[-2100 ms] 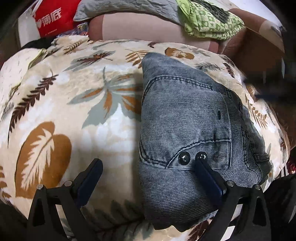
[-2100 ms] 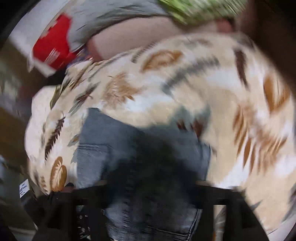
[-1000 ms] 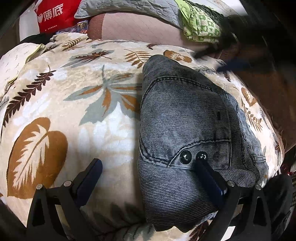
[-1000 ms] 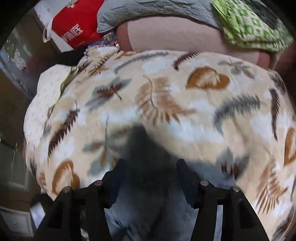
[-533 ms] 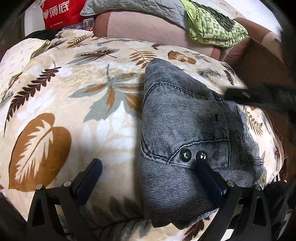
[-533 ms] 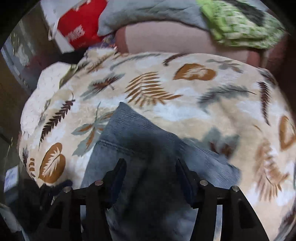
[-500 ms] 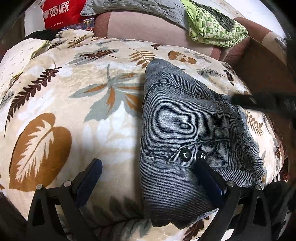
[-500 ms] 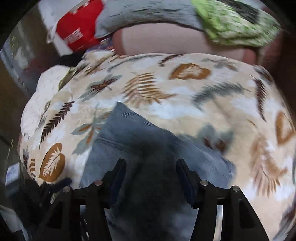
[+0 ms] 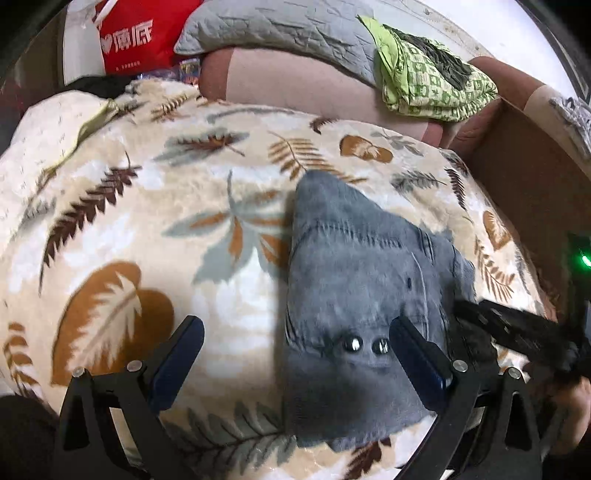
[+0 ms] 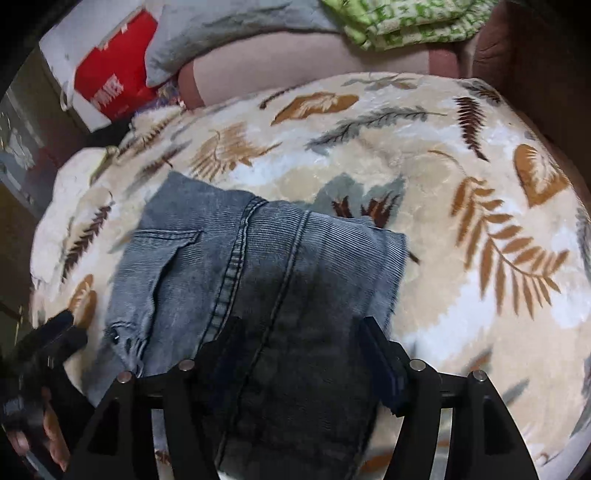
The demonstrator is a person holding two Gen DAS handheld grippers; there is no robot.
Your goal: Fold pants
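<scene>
**Desk:** Pants (image 9: 354, 295), grey-blue denim, lie already folded into a compact bundle on the leaf-print blanket (image 9: 122, 236), toward its near right corner in the left wrist view. What is the step in hand?

**Photographer:** By my reading, a final tidy or one more fold. To do it well, each tool should pinch all the layers at a corner together, lift low, and lay the edge square onto the opposite edge, so the stacked denim does not slide apart. Thick seams will resist, so I would press the crease flat afterwards.

**Desk:** Left to right, then. The tools?

**Photographer:** The left gripper (image 9: 295, 354) stands wide open and holds nothing. Its left finger hangs over bare blanket; its right finger sits just beside the two metal rivets (image 9: 365, 345) at the pocket edge. Whether it touches the cloth I cannot tell, as the picture is blurred.

**Desk:** And the other?

**Photographer:** The right gripper (image 10: 303, 354) points down over the bundle's near right part, jaws opening. Denim lies below and between the fingers, but the pads do not press on it, so nothing is gripped.

**Desk:** Background?

**Photographer:** A red bag (image 9: 140, 37) beyond the blanket's far left corner, a grey quilted pillow (image 9: 280, 29) at the far edge, a green patterned cloth (image 9: 432, 85) far right.
</scene>
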